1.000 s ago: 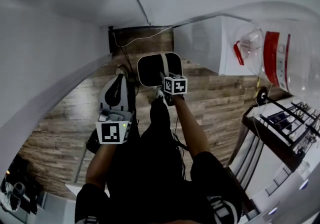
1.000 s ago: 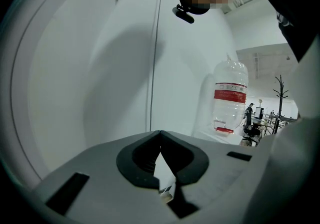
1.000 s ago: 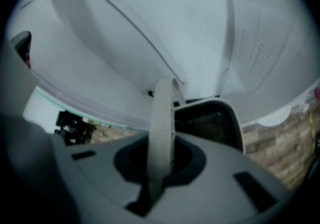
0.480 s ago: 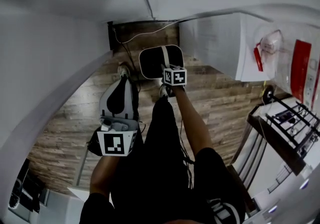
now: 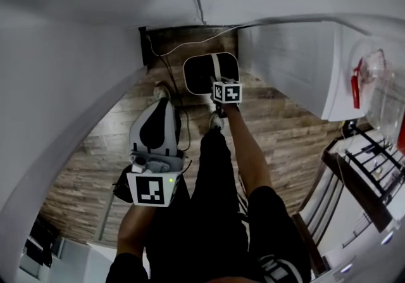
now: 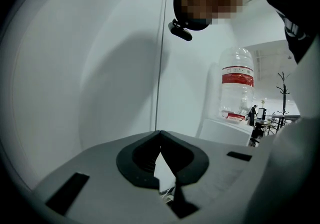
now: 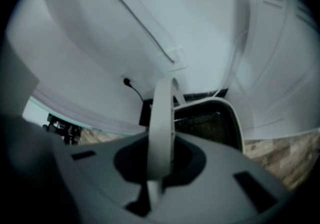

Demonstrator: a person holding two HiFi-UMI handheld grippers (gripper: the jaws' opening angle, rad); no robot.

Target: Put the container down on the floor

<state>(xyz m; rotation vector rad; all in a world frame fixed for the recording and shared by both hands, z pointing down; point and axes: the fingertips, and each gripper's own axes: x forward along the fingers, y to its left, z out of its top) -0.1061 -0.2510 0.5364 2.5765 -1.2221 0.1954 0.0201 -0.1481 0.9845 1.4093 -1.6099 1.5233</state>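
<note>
The container [image 5: 205,71] is a white bin with a dark inside, seen from above over the wooden floor [image 5: 285,130] near the wall corner. My right gripper [image 5: 219,85] is shut on its white handle [image 7: 161,123], which runs up between the jaws in the right gripper view, with the bin's rim [image 7: 235,118] behind it. Whether the bin touches the floor I cannot tell. My left gripper [image 5: 164,103] hangs to the left, nearer the person's body. Its jaws [image 6: 160,135] meet at the tips with nothing between them.
A large water bottle [image 6: 237,82] stands on a white dispenser [image 5: 297,66] at the right. A dark metal rack [image 5: 373,168] is at the lower right. A cable [image 5: 166,63] trails along the floor by the wall. The person's shoes [image 5: 216,120] stand just behind the bin.
In the head view the right gripper and the bin have drifted a little right, the left gripper has sunk slightly lower, and the water bottle has slid toward the right edge.
</note>
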